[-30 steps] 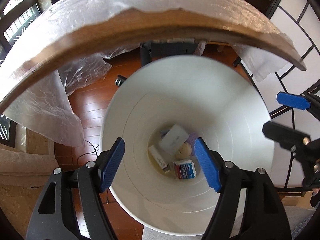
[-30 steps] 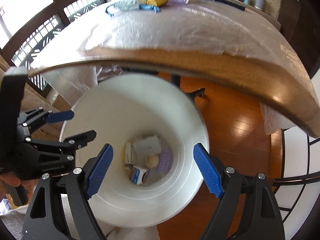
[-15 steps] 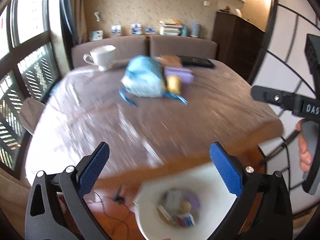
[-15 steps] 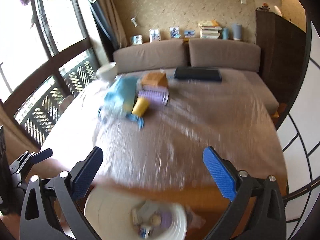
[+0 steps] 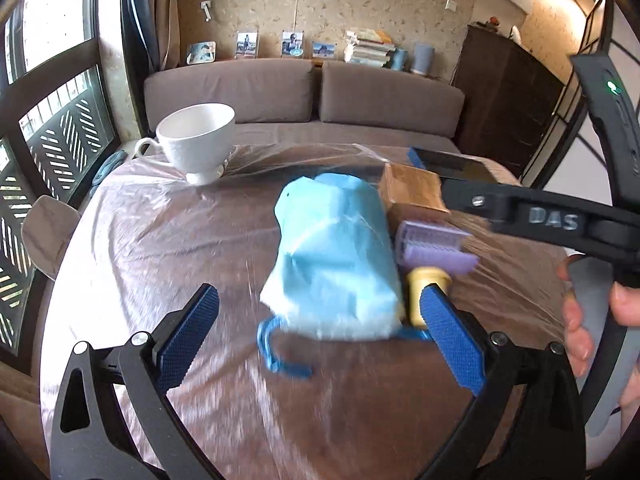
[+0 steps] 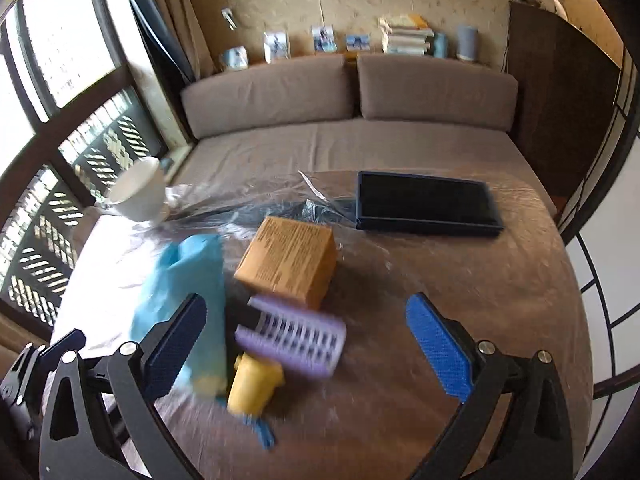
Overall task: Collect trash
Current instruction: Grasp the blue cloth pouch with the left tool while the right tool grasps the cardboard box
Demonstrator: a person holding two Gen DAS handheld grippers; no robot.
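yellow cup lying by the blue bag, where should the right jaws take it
Grip the yellow cup across its round body, coming from above. It lies on its side, wedged between the blue bag and purple roller, so only its top is clearly free. The right gripper is open.

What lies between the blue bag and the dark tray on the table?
In the right wrist view, the brown cardboard box sits between the blue bag and the dark tray; plastic-covered table fills the rest.
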